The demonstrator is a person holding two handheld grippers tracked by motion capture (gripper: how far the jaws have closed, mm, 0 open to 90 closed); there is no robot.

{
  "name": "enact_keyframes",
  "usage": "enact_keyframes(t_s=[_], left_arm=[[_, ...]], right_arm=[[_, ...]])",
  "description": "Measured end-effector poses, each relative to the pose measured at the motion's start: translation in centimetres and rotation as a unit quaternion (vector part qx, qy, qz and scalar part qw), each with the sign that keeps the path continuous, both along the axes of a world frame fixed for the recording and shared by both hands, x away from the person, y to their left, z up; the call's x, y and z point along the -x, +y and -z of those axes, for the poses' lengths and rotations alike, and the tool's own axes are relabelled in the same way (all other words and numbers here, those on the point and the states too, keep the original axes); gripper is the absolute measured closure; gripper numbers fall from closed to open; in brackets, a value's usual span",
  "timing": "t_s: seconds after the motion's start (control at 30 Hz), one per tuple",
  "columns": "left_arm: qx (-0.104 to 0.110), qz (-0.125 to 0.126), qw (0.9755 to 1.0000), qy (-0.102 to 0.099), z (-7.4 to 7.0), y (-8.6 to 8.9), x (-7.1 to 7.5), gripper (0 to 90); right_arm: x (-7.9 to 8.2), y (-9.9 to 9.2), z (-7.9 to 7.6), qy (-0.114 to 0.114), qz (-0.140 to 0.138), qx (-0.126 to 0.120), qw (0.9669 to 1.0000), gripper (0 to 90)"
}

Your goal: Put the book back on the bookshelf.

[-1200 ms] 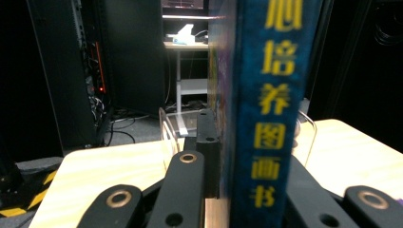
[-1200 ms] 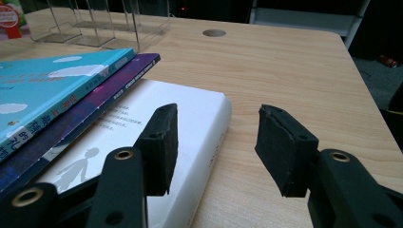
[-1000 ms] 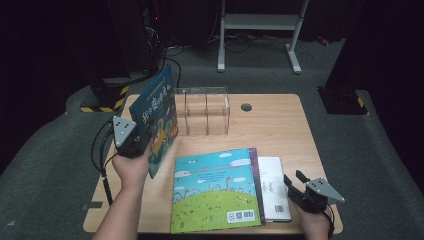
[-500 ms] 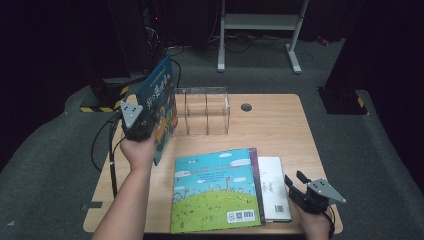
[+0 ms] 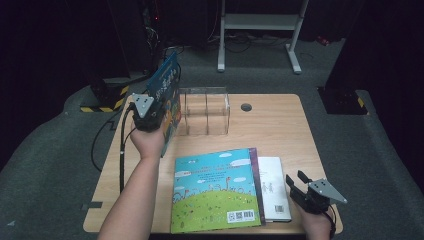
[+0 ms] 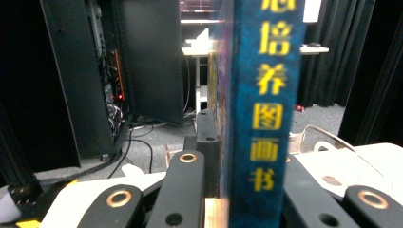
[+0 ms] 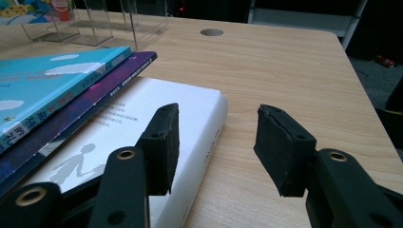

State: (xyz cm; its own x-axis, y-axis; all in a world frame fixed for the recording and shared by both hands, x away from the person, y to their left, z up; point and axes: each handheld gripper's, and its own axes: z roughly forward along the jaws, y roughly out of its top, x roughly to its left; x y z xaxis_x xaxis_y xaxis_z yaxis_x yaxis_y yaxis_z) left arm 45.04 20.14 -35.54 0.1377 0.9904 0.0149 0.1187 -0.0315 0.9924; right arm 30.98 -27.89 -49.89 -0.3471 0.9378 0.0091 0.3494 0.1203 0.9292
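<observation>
High view: left gripper (image 5: pixel 159 111) clamps the blue book (image 5: pixel 167 85) upright at the rack's (image 5: pixel 204 111) left end; right gripper (image 5: pixel 301 184) open, idle.
Left gripper view: book (image 6: pixel 263 109) pinched near its lower edge.
Right gripper view: jaws apart beside the white book (image 7: pixel 157 123).
Risk: book may catch a divider and shove the rack.

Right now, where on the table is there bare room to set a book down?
The widest bare patch lies right of the clear rack, from the round hole to the table's right edge. A narrower strip runs along the near left edge. The near middle is crowded by the stacked books.
</observation>
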Motion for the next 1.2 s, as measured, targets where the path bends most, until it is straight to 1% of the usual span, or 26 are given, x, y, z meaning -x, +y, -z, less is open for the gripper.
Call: enact_keyframes(t_s=[0.1, 0.13, 0.17, 0.23, 0.33, 0.47, 0.57, 0.7, 0.8, 0.93, 1.03, 1.1, 1.13, 1.2], left_arm=[[0.002, -0.007, 1.0, 0.001, 0.3, 0.0, -0.8, 83.2], [0.002, -0.007, 1.0, 0.001, 0.3, 0.0, -0.8, 83.2], [0.007, -0.009, 0.9999, 0.004, 0.5, 0.1, -1.2, 83.2], [0.011, -0.01, 0.9998, 0.009, 0.8, 0.2, -1.7, 83.3], [0.01, -0.018, 0.9997, 0.011, 1.2, 0.2, -2.2, 83.2], [0.016, -0.019, 0.9997, 0.004, 1.4, 0.2, -2.6, 83.2], [0.023, -0.019, 0.9996, 0.005, 1.6, 0.1, -2.8, 83.2], [0.022, -0.023, 0.9995, 0.002, 1.7, 0.1, -3.0, 83.2], [0.022, -0.023, 0.9995, 0.001, 1.8, 0.0, -2.9, 83.2], [0.02, -0.022, 0.9995, -0.005, 2.3, -0.2, -2.2, 83.0], [0.015, -0.019, 0.9997, -0.004, 2.6, -0.2, -1.6, 82.8], [0.015, -0.017, 0.9997, -0.003, 2.7, -0.2, -1.3, 82.7], [0.018, -0.016, 0.9997, 0.001, 2.8, -0.2, -1.1, 82.7], [0.016, -0.019, 0.9997, 0.007, 2.9, -0.2, -0.7, 82.6]], right_arm=[[0.0, -0.2, 0.0, -0.003, 0.0, -0.002, 1.0, 50.3], [0.0, -0.2, 0.0, -0.001, 0.001, -0.001, 1.0, 50.3], [0.1, -0.2, 0.0, 0.0, 0.001, 0.0, 1.0, 50.5], [0.0, -0.2, 0.0, 0.002, 0.001, -0.001, 1.0, 50.8], [0.1, -0.2, 0.0, 0.001, 0.001, -0.003, 1.0, 50.8], [0.1, -0.1, 0.0, -0.001, -0.003, -0.002, 1.0, 50.8], [0.1, -0.1, 0.0, 0.0, -0.003, -0.002, 1.0, 50.8], [0.1, -0.2, 0.0, 0.0, -0.003, -0.003, 1.0, 50.9], [0.2, -0.2, 0.0, -0.001, -0.003, -0.004, 1.0, 50.8], [0.1, -0.2, 0.0, -0.001, -0.005, -0.004, 1.0, 50.8], [0.2, -0.1, 0.0, -0.001, -0.006, -0.003, 1.0, 50.8], [0.2, -0.1, 0.0, -0.001, -0.006, -0.003, 1.0, 50.8], [0.2, -0.1, 0.0, -0.001, -0.006, -0.003, 1.0, 50.8], [0.2, 0.0, 0.0, 0.0, -0.008, -0.003, 1.0, 50.7]])
